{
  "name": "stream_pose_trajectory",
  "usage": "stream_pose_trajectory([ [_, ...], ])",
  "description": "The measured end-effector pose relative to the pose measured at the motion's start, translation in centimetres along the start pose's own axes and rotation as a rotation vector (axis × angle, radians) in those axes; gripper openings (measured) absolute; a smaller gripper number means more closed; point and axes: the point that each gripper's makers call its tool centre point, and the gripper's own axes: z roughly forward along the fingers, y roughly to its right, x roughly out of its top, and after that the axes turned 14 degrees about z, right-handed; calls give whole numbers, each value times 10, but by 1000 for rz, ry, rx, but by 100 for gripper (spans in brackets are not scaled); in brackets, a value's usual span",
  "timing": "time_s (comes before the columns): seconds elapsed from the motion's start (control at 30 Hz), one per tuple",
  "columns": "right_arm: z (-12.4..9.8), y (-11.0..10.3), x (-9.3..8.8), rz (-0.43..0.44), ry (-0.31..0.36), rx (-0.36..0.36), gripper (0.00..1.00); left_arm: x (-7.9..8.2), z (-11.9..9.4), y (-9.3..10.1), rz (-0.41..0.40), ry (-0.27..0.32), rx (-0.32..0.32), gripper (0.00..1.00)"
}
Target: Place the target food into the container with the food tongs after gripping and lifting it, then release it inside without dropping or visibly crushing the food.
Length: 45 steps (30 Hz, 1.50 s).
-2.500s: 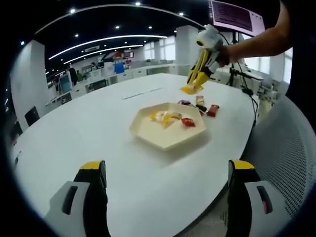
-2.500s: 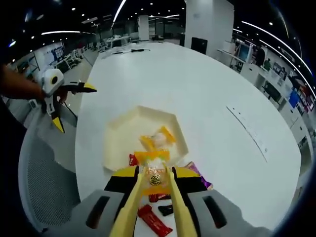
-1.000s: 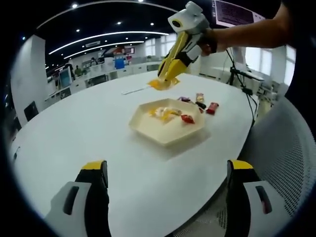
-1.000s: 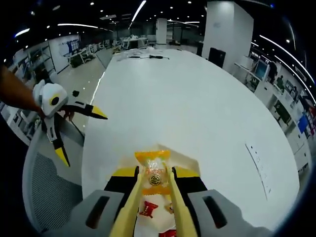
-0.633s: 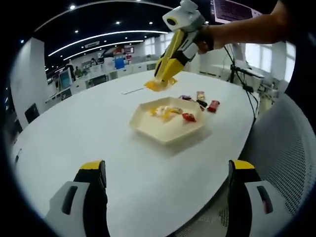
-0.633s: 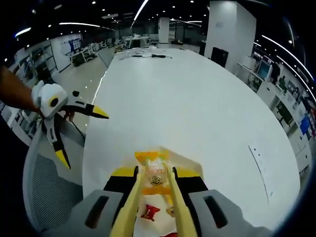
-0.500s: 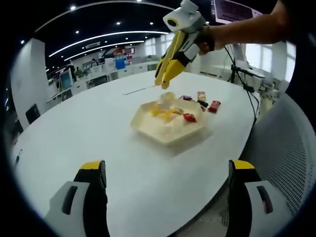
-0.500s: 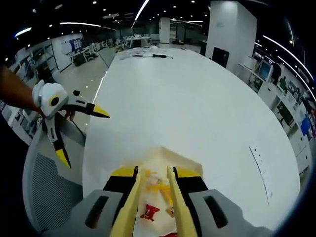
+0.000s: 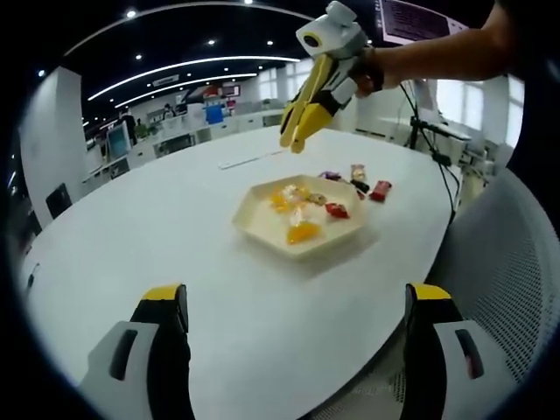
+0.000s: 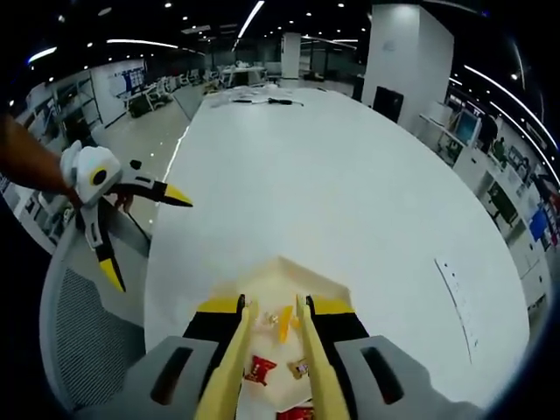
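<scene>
The yellow tongs [image 9: 297,131] in the right gripper [image 10: 271,350] hang above the container [image 9: 254,229] with narrow, empty tips. The orange-wrapped food [image 9: 303,232] lies inside it, near the front wall. The left gripper [image 9: 293,350] jaws stand wide. Risk: lowering the tongs could knock the container on the worktop [image 9: 157,227].

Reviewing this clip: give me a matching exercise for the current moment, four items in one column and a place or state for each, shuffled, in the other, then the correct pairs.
Items:
1. orange candy packet
2. tongs
3. left gripper
4. red snack packet

Places or states:
A. on the table, outside the tray
B. held in the air above the tray, holding nothing
C. lying inside the tray
D. wide open, away from the tray

Pairs: 1-C, 2-B, 3-D, 4-A
</scene>
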Motion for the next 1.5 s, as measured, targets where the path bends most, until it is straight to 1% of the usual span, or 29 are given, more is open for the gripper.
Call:
stream_pose_trajectory([
  [0.1, -4, 4, -1, 5, 3, -8, 27, -1, 0, 0, 3, -2, -1, 100],
  [0.23, -17, 15, -3, 7, 18, -36, 26, -1, 1, 1, 3, -4, -2, 100],
  [0.37, -32, 32, -13, 16, 15, -66, 27, -1, 1, 0, 0, -2, 1, 100],
  [0.47, -40, 40, -19, 34, 18, -78, 26, -2, 1, 1, 3, -6, -4, 100],
  [0.57, -47, 45, -26, 34, 11, -92, 27, -1, 1, 0, 5, -5, -2, 100],
  [0.73, -55, 48, -35, 45, 11, -98, 27, -2, 1, 1, 6, -6, -4, 100],
  [0.93, -68, 50, -41, 52, 26, -97, 27, -3, 1, 1, 5, -13, -5, 100],
  [1.2, -90, 61, -55, 58, 42, -115, 28, -3, 1, 1, -2, -12, -5, 100],
  [1.37, -100, 68, -65, 59, 47, -119, 28, -2, 1, 1, -9, -10, -2, 100],
  [1.4, -102, 68, -67, 60, 48, -112, 28, -2, 1, 1, -8, -9, -4, 100],
  [1.5, -106, 72, -72, 59, 47, -122, 28, -2, 2, 3, 1, -13, -14, 100],
])
